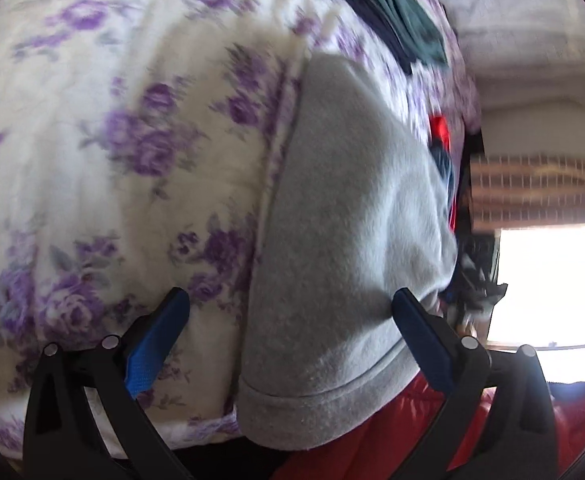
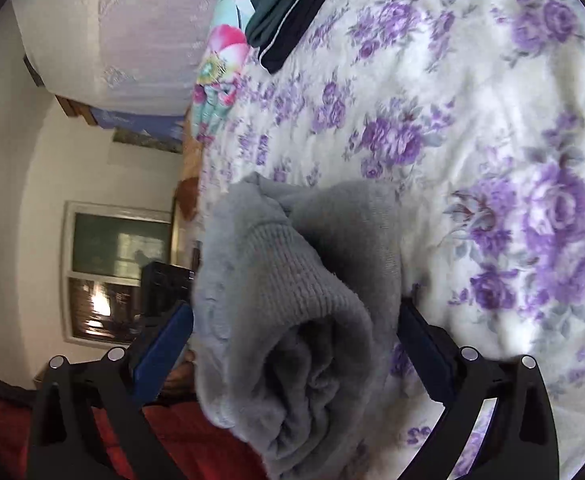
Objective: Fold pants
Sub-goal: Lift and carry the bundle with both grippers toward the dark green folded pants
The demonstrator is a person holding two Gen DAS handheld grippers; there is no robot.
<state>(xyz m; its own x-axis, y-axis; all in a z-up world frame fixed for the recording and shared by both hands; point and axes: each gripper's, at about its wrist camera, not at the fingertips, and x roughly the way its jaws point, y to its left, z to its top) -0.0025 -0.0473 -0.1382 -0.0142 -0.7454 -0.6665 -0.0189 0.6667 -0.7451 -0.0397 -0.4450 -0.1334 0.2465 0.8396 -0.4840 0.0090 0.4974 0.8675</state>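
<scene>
Grey fleece pants (image 1: 352,200) lie on a white bedspread with purple flowers (image 1: 112,140). In the left wrist view one leg runs away from me. Its hemmed end sits between the wide-apart fingers of my left gripper (image 1: 292,300), which is open. In the right wrist view the pants (image 2: 292,260) are bunched up, with the ribbed waistband on top. This bundle fills the gap of my right gripper (image 2: 296,308), whose blue-padded fingers stand as wide apart as the left's, so it is open. The bedspread (image 2: 472,120) stretches off to the right.
A folded dark green and navy garment (image 1: 392,12) (image 2: 292,8) lies farther up the bed. Beside it is a bright flowered cloth (image 2: 220,64). A person's red padded clothing (image 1: 392,440) (image 2: 172,440) is close under the grippers. A bright window (image 1: 552,280) lies beyond the bed edge.
</scene>
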